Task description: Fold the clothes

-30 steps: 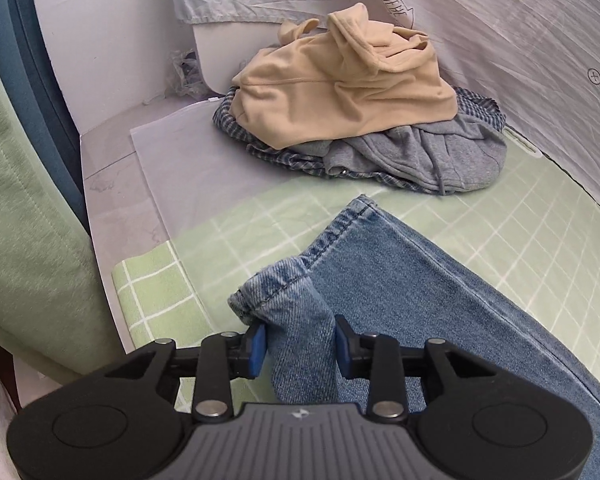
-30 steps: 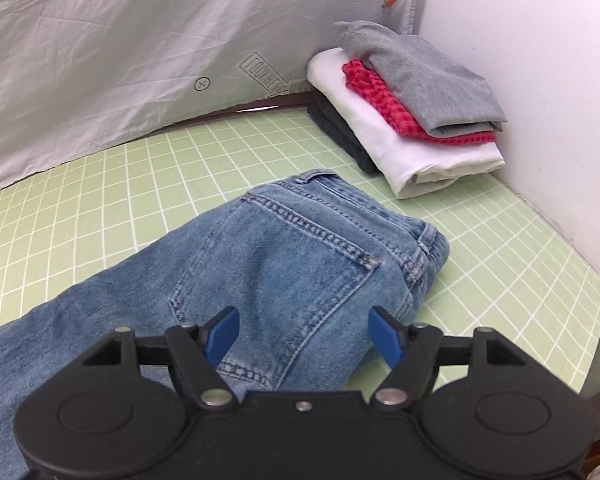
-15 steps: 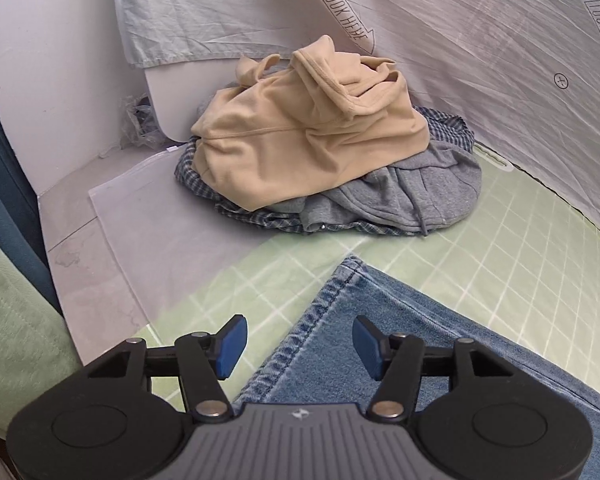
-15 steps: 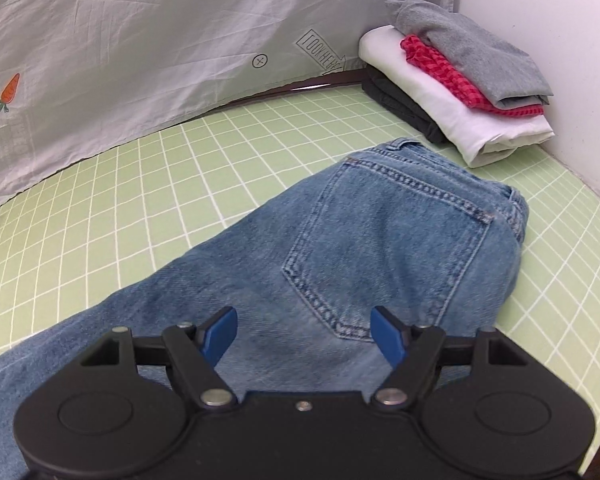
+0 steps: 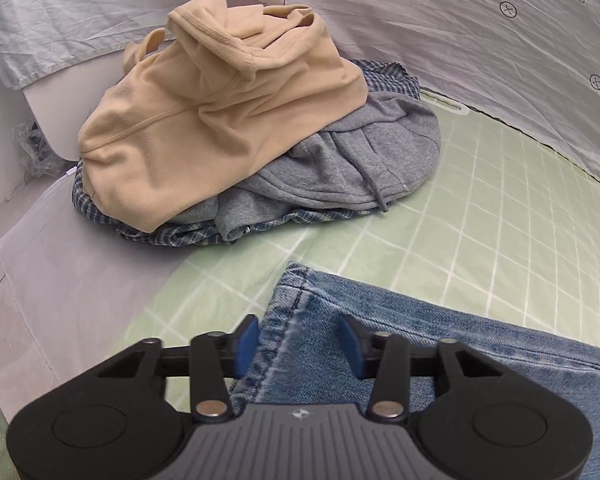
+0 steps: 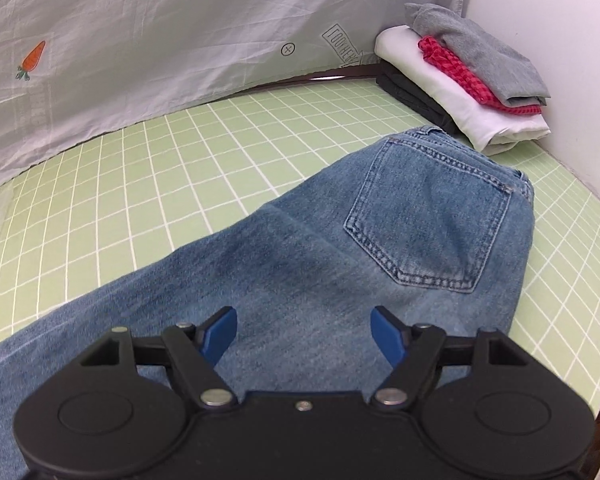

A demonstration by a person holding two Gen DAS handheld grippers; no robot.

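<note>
Denim jeans (image 6: 340,264) lie lengthwise across the green checked counter (image 6: 180,168), hem corner at lower centre of the left view clenched by the left tool (image 5: 298,346), while the right tool (image 6: 304,334) hangs released over the seat end.

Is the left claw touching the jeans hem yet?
Touching. In the left wrist view the left claw has just been closing, and its blue pads press the hem of the jeans from both sides.
</note>
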